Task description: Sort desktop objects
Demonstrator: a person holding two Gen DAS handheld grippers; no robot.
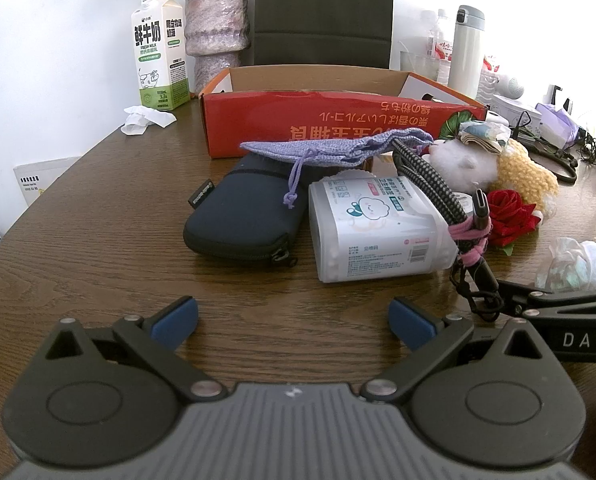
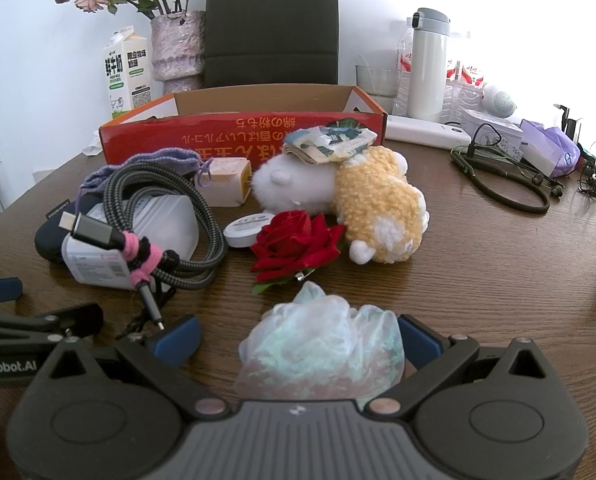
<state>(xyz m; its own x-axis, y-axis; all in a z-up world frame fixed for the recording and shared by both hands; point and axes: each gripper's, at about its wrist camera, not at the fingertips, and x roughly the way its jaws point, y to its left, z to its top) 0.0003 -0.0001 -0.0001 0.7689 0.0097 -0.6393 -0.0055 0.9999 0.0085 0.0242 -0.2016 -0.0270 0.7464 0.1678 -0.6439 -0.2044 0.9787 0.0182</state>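
A red cardboard box (image 1: 338, 120) stands open at the back of the wooden table; it also shows in the right wrist view (image 2: 233, 130). In front of it lie a navy zip pouch (image 1: 241, 216), a purple drawstring bag (image 1: 334, 148), a wet-wipes pack (image 1: 378, 232), a coiled braided cable (image 2: 153, 208), a red fabric rose (image 2: 295, 244) and a white-and-yellow plush (image 2: 350, 196). My left gripper (image 1: 293, 322) is open and empty, short of the pouch and wipes. My right gripper (image 2: 295, 340) is open, with a crumpled plastic bag (image 2: 322, 352) between its jaws.
A milk carton (image 1: 159, 52), a vase (image 1: 217, 28) and a crumpled tissue (image 1: 145, 118) stand at the back left. A white flask (image 2: 428, 64), a neckband earphone (image 2: 502, 184), boxes and cables crowd the back right. A dark chair back (image 2: 271, 20) is behind the box.
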